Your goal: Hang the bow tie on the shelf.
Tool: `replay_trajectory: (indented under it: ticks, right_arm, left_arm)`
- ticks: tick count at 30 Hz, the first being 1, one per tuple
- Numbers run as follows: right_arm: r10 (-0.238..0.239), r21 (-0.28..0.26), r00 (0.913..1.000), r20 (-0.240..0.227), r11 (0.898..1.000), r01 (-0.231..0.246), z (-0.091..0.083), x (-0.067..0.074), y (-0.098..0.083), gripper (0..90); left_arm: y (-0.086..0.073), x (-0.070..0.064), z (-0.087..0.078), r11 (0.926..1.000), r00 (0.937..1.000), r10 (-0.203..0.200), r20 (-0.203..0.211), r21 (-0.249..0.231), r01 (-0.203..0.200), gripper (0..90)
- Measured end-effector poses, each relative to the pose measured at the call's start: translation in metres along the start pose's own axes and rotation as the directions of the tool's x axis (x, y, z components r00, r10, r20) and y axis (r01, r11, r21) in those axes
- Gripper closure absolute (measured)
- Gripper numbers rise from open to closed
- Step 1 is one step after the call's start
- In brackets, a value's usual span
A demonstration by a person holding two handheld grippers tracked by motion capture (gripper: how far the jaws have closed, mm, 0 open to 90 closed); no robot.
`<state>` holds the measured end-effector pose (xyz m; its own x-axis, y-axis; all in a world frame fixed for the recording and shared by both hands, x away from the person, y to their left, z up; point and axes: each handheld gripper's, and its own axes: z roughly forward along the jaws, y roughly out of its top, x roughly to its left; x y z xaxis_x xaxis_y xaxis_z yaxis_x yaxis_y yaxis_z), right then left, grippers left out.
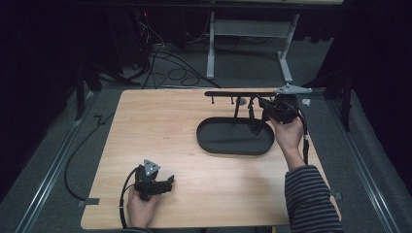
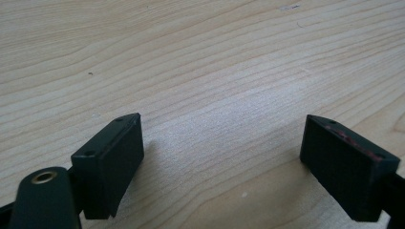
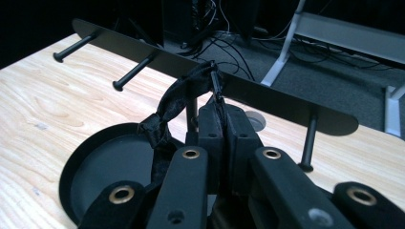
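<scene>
Hanging the black fabric loop [image 3: 167, 107] on the rack [image 3: 267, 93] at one o'clock, our right gripper [image 3: 220, 125] clamps it shut; next we hook a peg. Left gripper [image 2: 222, 164] rests on the desk [image 1: 160, 126], jaws wide, empty.

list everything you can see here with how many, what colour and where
Table: one, light wood, centre.
Oval tray: one, black, right of centre on the table.
Peg rack: one, black, standing over the tray's far side.
Fabric strap: one, black, hanging by a peg.
Desk frame: one, grey, on the floor beyond.
Cables: several, black, on the floor beyond.
Left tongs: black, open, over bare wood.
Right tongs: black, shut on the strap.
</scene>
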<state>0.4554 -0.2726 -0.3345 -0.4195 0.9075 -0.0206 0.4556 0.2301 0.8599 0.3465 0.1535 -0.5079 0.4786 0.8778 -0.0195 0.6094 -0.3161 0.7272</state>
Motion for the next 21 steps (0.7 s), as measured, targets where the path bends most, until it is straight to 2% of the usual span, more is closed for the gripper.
replay_trajectory:
  ticks: [10,21]
  right_arm:
    - [0.004,0.015,0.9997,0.025,1.0,-0.004,0.014,0.001,0.007,88.3]
    - [0.019,0.047,0.9976,0.066,0.999,-0.022,0.025,-0.004,0.003,86.7]
  left_arm:
    - [0.0,0.0,0.0,1.0,1.0,0.0,0.0,0.0,0.0,15.3]
    - [0.0,0.0,0.0,1.0,1.0,0.0,0.0,0.0,0.0,15.3]
